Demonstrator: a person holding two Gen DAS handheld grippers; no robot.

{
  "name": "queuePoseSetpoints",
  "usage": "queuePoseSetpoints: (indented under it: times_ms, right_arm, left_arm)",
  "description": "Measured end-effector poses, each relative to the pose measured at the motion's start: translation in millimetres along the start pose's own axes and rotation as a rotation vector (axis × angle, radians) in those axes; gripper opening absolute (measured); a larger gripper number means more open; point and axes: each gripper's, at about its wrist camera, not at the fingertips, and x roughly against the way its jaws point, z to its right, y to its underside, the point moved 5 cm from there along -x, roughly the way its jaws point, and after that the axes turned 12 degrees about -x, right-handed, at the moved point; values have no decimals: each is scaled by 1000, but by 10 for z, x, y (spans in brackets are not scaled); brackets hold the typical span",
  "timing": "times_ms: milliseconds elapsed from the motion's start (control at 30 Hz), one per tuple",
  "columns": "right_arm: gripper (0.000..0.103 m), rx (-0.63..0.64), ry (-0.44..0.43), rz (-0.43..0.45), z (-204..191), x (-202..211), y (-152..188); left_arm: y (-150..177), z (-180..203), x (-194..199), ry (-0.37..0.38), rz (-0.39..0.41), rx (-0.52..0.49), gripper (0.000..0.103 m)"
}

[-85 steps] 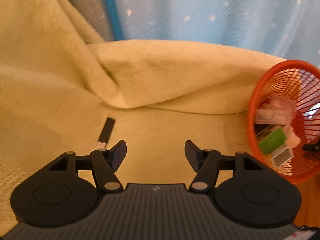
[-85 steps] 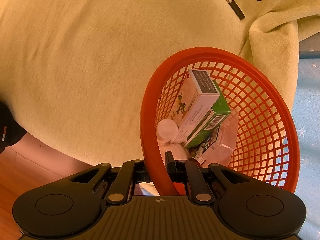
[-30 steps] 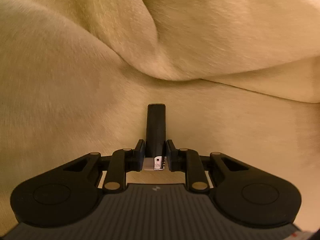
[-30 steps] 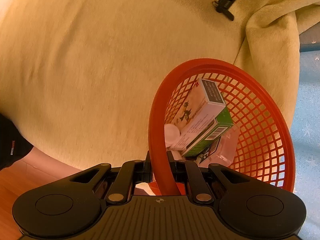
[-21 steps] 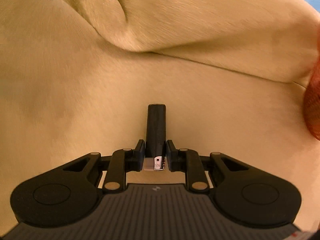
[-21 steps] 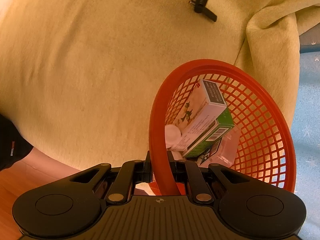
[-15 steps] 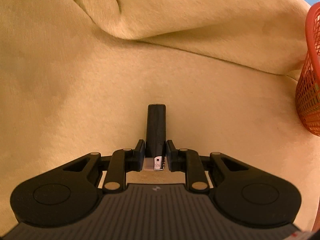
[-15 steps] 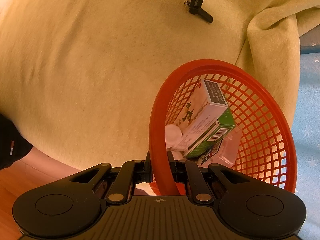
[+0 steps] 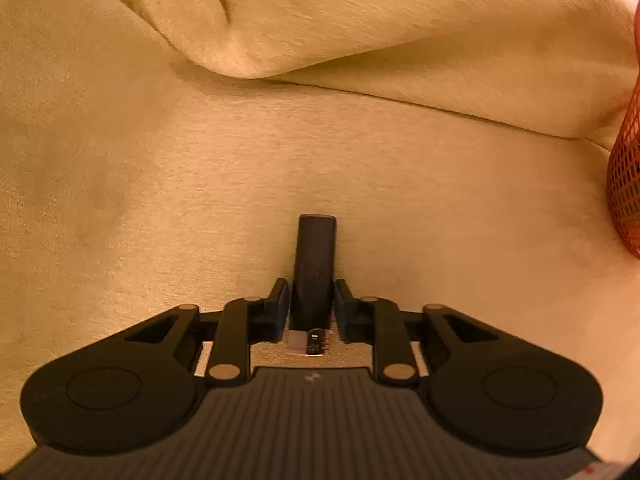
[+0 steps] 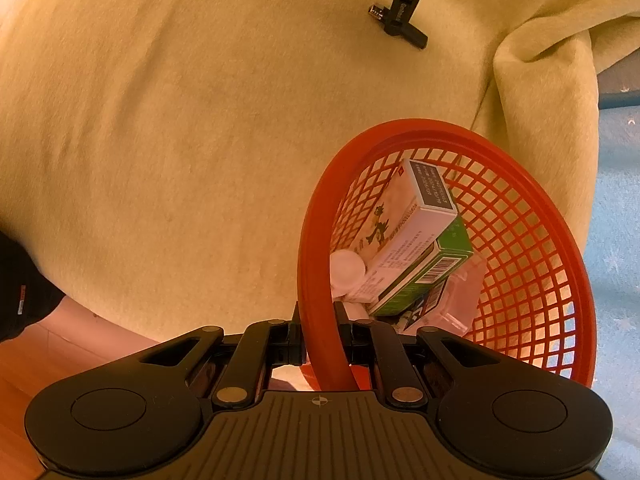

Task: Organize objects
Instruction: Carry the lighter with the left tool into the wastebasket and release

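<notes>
My left gripper (image 9: 311,300) is shut on a black USB stick (image 9: 314,264), its metal plug end toward the camera, held above the yellow blanket (image 9: 200,160). In the right wrist view the left gripper (image 10: 400,24) shows at the top with the stick (image 10: 416,38) in it. My right gripper (image 10: 320,320) is shut on the rim of an orange mesh basket (image 10: 316,240), which holds a white and pink box (image 10: 404,216), a green box (image 10: 432,276), a white cap (image 10: 346,270) and a clear packet (image 10: 456,300). The basket's edge shows in the left wrist view (image 9: 626,184) at the far right.
The blanket has a thick raised fold (image 9: 360,40) beyond the stick. A wooden floor (image 10: 40,364) lies below the blanket's edge at lower left. A blue starred fabric (image 10: 616,240) lies right of the basket.
My left gripper closed on the USB stick, lifted it and has been carrying it toward the basket. The right gripper stays shut on the basket rim.
</notes>
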Motion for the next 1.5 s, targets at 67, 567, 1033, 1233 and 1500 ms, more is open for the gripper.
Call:
queuePoseSetpoints:
  times_ms: [67,567,1033,1233,1500]
  right_arm:
    - [7,3,3,-1,-10,0,-2]
    - [7,30,34,-12,-21,26,52]
    - [6,58,54,1,-81,17,136]
    - [6,81,48,21,-79,13,172]
    - [6,75,41,44,-49,30,232]
  left_arm:
    - [-4,19,27,10,-7,-4,18]
    - [-146,241,854,58,75,-17,18]
    - [-645,907,1824,228,241,-158,18]
    - [-995,1301,1992,351,314,-189,18]
    - [-1154,1361,2049,372,348,-154,41]
